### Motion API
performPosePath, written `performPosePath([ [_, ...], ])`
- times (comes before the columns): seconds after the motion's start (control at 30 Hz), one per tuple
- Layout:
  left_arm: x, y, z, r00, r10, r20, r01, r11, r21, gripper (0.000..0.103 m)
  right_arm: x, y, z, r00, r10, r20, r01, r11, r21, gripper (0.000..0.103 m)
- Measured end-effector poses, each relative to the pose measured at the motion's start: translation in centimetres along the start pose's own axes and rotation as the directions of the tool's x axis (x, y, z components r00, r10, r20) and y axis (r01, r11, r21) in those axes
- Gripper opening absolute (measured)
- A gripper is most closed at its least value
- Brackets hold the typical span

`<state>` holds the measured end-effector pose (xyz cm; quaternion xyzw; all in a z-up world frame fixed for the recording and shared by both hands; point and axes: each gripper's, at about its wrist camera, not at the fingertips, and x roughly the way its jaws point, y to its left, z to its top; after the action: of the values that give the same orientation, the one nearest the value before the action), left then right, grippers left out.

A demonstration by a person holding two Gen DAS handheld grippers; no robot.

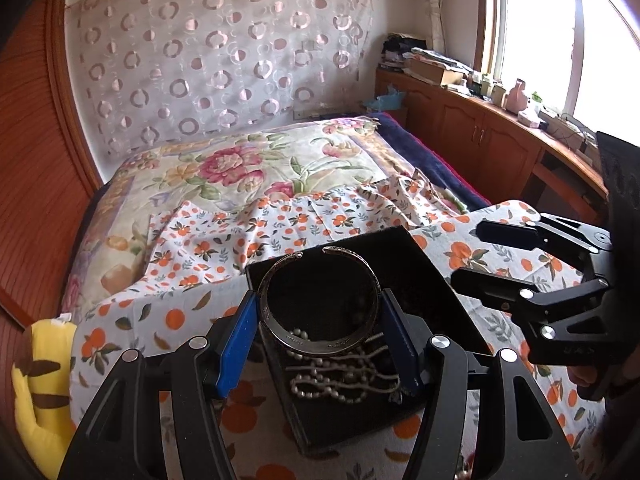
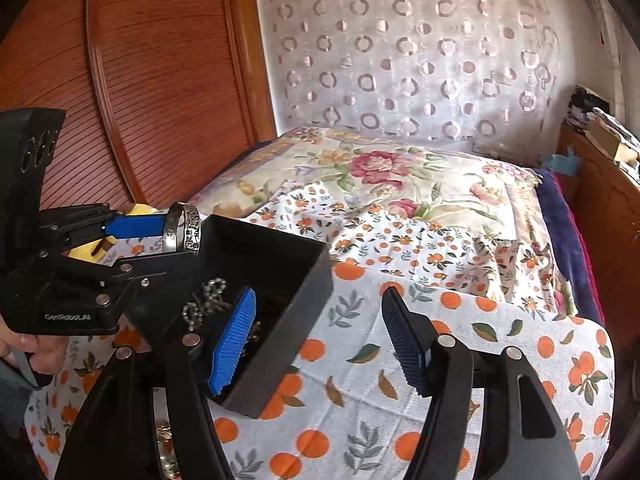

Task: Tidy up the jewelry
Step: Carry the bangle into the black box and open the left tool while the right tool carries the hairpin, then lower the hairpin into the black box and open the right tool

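Two blue pads of the left gripper (image 1: 320,332) clamp an engraved silver cuff bracelet (image 1: 320,300) at frame centre, above the black jewelry box (image 1: 420,264); the right gripper (image 2: 320,340), lower centre, gapes empty.

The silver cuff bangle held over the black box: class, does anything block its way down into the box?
Nothing visible does. The left gripper holds the silver cuff bangle directly above the open black rectangular box; only a white bead necklace lies inside.
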<state>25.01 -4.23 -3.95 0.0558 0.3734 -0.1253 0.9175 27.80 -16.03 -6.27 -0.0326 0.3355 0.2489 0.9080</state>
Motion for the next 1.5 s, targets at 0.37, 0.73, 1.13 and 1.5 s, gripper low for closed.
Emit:
performPosePath([
  [0.37,1.3,-0.6,0.3,1.000,0.002,-0.013,-0.002,1.000,0.005,0.067,0.4,-0.6,-0.3,1.000,0.002,-0.004,-0.002,1.000,0.005,0.068],
  [0.73,-2.7,-0.2,-2.7,1.000,-0.018,0.018,0.018,0.999,-0.032,0.068,-0.7,-0.1,0.5,1.000,-0.005,0.028,0.006,1.000,-0.011,0.068],
  [1.13,-5.7,-0.5,-8.4,0.998,-0.054,-0.021,0.053,0.998,-0.035,0.068,-5.0,2.5,0.7,0.998,-0.019,0.060,0.022,0.998,-0.065,0.068],
  [1.5,-7.0,-1.7,-13.1,0.994,-0.079,-0.074,0.076,0.996,-0.035,0.068,-7.8,4.2,-5.1,0.999,-0.043,-0.002,0.042,0.997,-0.057,0.068],
])
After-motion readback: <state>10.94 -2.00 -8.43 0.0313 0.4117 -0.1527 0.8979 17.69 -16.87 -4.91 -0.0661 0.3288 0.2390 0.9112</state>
